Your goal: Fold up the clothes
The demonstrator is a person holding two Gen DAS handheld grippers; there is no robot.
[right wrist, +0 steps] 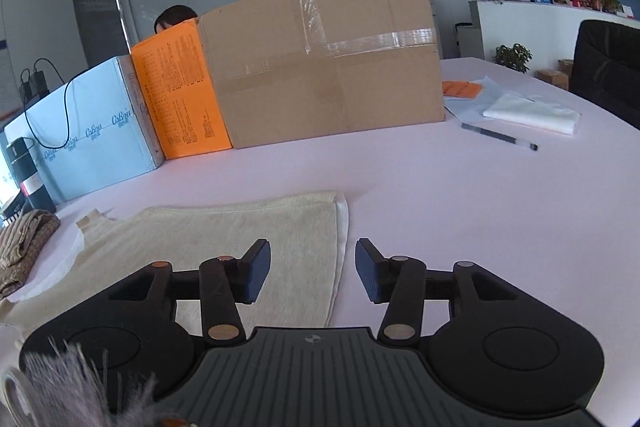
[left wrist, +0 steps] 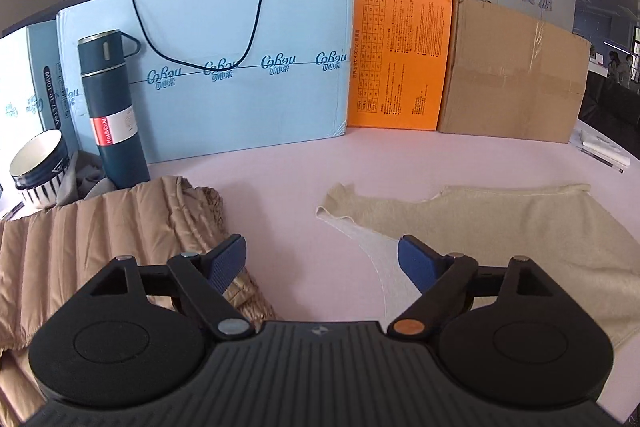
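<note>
Both fisheye views were bright and evenly lit by soft, diffuse office light, with only faint shadows on the pale worktop. Straight box edges bowed strongly toward the borders, and the corners darkened to black. Focus held sharp throughout, without motion blur or strong glare.

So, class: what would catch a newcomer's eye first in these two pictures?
The cream garment lies flat on the pink table, with both open grippers, left and right, above it. Behind it stand a blue box, an orange box and a brown carton. A tan pleated garment is heaped at the left.
</note>
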